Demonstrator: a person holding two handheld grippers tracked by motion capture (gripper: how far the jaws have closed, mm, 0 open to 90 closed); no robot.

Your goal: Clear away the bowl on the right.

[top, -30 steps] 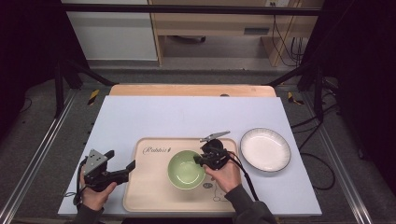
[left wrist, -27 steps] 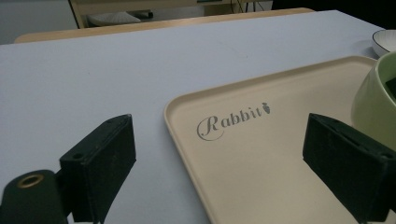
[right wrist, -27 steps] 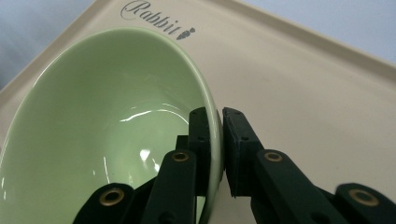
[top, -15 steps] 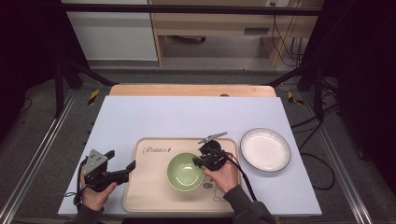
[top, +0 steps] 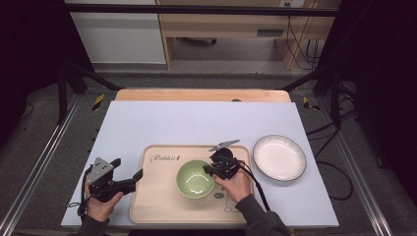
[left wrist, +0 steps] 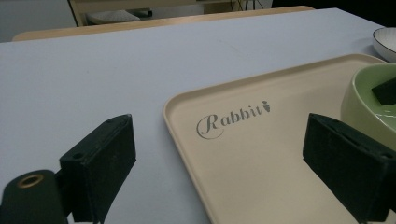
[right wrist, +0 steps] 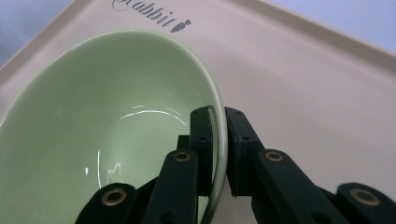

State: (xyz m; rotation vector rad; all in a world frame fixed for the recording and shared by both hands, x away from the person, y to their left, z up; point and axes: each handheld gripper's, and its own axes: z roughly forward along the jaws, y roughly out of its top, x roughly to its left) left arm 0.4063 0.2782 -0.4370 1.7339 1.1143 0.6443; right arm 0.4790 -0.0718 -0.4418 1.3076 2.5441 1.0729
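Nothing has shifted: right gripper (top: 212, 169) still clamps green bowl (top: 194, 179).

Glossy glazed green bowl (right wrist: 107, 116), matt smooth beige plastic tray (top: 162, 206), glossy white plate (top: 279, 157), matt black tool pads (right wrist: 205, 140)

One green bowl (top: 195, 178), one white plate (top: 279, 157), one beige tray (top: 162, 206), two claws: left claw (top: 138, 175), right claw (top: 208, 170).

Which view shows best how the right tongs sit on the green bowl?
The right gripper view: the right tongs are shut on the green bowl, one jaw inside the rim and one outside. The high view shows the tongs at the bowl's right edge on the tray, too small for detail. The left gripper view catches part of the bowl.
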